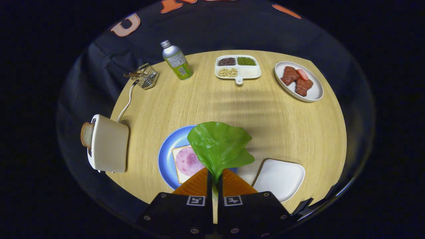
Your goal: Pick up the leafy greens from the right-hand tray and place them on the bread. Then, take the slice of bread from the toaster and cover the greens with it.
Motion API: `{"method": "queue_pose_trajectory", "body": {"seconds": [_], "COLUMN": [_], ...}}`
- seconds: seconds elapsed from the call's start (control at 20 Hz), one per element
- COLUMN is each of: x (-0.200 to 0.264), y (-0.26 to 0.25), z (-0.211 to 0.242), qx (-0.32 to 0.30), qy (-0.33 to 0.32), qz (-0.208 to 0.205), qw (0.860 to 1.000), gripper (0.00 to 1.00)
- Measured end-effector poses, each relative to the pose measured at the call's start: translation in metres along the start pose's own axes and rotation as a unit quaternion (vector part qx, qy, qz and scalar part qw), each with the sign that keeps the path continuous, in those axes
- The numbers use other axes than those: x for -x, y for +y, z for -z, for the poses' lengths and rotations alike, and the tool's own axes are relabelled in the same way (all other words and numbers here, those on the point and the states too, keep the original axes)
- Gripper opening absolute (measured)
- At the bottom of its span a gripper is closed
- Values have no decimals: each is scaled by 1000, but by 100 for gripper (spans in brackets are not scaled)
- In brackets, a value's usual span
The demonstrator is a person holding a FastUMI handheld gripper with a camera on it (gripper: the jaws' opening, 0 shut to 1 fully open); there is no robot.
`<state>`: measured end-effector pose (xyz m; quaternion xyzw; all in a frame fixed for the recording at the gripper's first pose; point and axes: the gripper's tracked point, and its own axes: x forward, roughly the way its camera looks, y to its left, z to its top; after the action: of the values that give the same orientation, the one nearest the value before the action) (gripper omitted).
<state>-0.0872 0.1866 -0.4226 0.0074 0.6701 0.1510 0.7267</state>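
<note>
My gripper [214,176] is shut on the stem of a green leaf [219,144], which stands up between the fingertips. The leaf hangs over the right part of a blue plate [166,151]. On that plate lies a slice of bread [178,166] topped with a pink round of ham [187,161]. A white tray [280,177] lies just right of the fingers with nothing on it. Left of the plate stands a cream toaster [109,144] with a bread slice [87,134] sticking out of its slot.
At the far side of the round wooden table [272,116] stand a green bottle [176,60], a small wire basket [145,77], a divided dish of beans [237,67] and a plate of meat pieces [298,81]. The toaster's cord [126,101] runs toward the basket.
</note>
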Motion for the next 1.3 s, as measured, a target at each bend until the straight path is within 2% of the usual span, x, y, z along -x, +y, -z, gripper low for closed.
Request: {"method": "queue_pose_trajectory", "body": {"seconds": [0.15,0.4,0.6,0.8,0.85,0.9,1.05,1.15,1.3], "x": [-15,-36,-51,-55,-53,-48,-34,-17,18], "y": [23,41,46,42,44,45,44,51,85], "z": [2,5,9,13,12,9,-4,-15,-36], "qx": [9,33,36,39,36,33,35,28,33], "qy": [21,38,48,52,49,44,24,10,-16], "qz": [-11,-3,0,19,20,20,39,42,27], "qw": [1000,999,998,998,998,998,998,999,999], "gripper": [6,6,11,28,36,39,58,66,73]}}
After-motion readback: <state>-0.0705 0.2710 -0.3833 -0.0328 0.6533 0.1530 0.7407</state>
